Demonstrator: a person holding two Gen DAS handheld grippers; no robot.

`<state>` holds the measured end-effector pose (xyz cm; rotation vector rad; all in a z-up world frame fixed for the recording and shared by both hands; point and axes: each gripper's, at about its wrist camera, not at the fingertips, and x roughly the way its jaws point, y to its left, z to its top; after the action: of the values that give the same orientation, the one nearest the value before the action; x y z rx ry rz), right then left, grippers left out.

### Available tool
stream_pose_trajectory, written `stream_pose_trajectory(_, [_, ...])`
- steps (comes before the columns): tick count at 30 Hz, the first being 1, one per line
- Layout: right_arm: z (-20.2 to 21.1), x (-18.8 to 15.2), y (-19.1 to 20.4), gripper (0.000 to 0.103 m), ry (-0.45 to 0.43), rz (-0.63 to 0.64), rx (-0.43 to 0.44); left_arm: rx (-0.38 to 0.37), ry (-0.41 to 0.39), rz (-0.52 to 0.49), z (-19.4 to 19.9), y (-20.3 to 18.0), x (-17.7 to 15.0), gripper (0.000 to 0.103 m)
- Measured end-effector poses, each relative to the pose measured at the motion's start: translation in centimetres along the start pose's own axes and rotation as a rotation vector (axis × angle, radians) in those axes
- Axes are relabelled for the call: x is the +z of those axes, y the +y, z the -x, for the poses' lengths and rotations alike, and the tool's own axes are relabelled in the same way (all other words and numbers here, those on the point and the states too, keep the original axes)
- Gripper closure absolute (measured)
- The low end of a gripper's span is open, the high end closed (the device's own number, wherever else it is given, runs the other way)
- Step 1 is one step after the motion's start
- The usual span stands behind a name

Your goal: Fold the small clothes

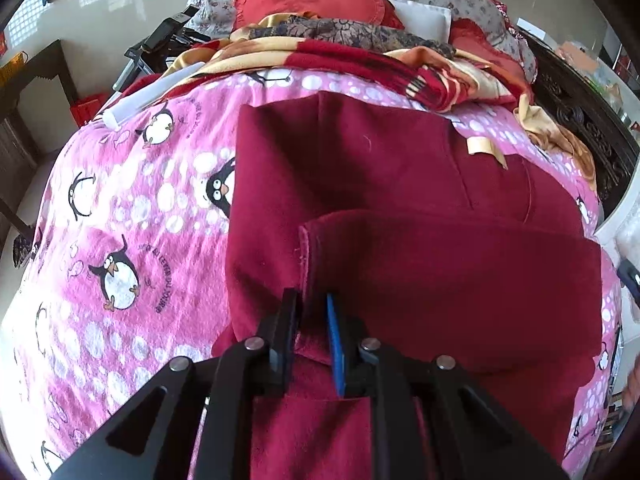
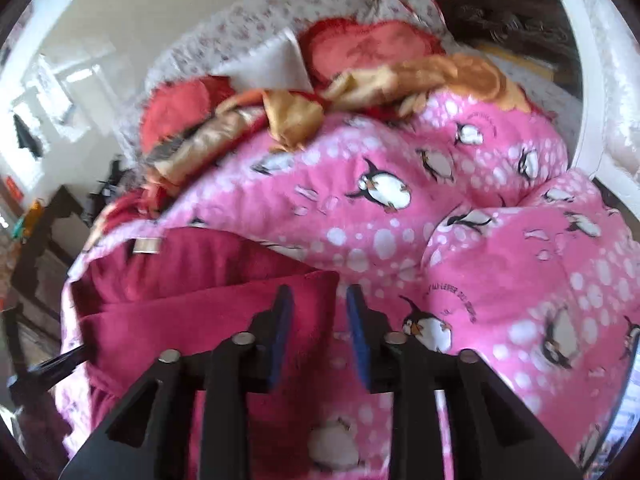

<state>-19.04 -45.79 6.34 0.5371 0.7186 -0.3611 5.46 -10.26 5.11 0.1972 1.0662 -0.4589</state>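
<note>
A maroon garment [image 1: 380, 168] lies spread on the pink penguin bedsheet [image 1: 132, 208], with a tan label [image 1: 480, 146] near its far edge. Its near part is folded over into a flap [image 1: 460, 280]. My left gripper [image 1: 311, 310] is shut on the flap's left hem, which is pinched between the black and blue pads. In the right wrist view the maroon garment [image 2: 192, 272] lies to the left. My right gripper [image 2: 320, 300] stands open just beside the flap's right corner, with nothing pressed between its pads. This view is blurred.
Red cushions [image 1: 304, 2] and a red-and-yellow blanket [image 1: 360, 56] are piled at the far end of the bed. A white roll [image 1: 148, 94] lies at the far left of the sheet. A dark carved bed frame [image 1: 580, 120] runs along the right, and floor lies beyond the left edge.
</note>
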Motion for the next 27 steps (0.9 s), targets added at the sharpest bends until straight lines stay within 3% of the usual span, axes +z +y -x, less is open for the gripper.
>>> stream_pose_trajectory(3, [1.1, -1.6, 1.9, 0.097, 0.032, 0.062, 0.068, 0.016, -0.002, -0.004, -0.3, -0.2, -0.2, 0.086])
stream_pose_trajectory(5, [0.2, -2.9, 2.9, 0.097, 0.101, 0.093, 0.084, 0.028, -0.003, -0.005, -0.6, -0.3, -0.4, 0.083])
stream_pose_trajectory(8, [-2.7, -4.8, 3.5, 0.097, 0.170, 0.215, -0.089, 0.030, 0.010, -0.002, -0.7, -0.3, -0.8, 0.079])
stream_pose_trajectory(9, [-3.7, -5.2, 3.2, 0.097, 0.191, 0.246, -0.187, 0.023, 0.014, -0.003, -0.3, -0.2, -0.9, 0.073])
stream_pose_trajectory(13, [-0.9, -4.8, 1.4, 0.097, 0.142, 0.126, -0.129, 0.015, -0.028, -0.005, 2.1, 0.5, -2.2, 0.038])
stream_pose_trajectory(16, [1.3, -5.1, 1.4, 0.097, 0.104, 0.100, -0.071, 0.040, -0.063, -0.013, 3.4, 0.9, -3.4, 0.036])
stream_pose_trajectory(20, [1.3, -6.5, 4.2, 0.096, 0.120, 0.179, -0.015, 0.045, -0.027, -0.014, 3.1, 0.9, -5.1, 0.036])
stream_pose_trajectory(22, [-0.1, -7.1, 5.8, 0.096, 0.148, 0.266, -0.054, 0.050, -0.015, -0.015, 3.2, 0.8, -5.8, 0.036])
stream_pose_trajectory(24, [-2.3, -8.3, 6.3, 0.096, 0.263, 0.321, -0.139, 0.044, -0.014, -0.020, 3.8, 0.8, -6.6, 0.036])
stream_pose_trajectory(27, [-0.5, -8.4, 6.7, 0.095, 0.218, 0.322, -0.140, 0.051, -0.032, -0.031, 5.1, 1.0, -7.7, 0.036])
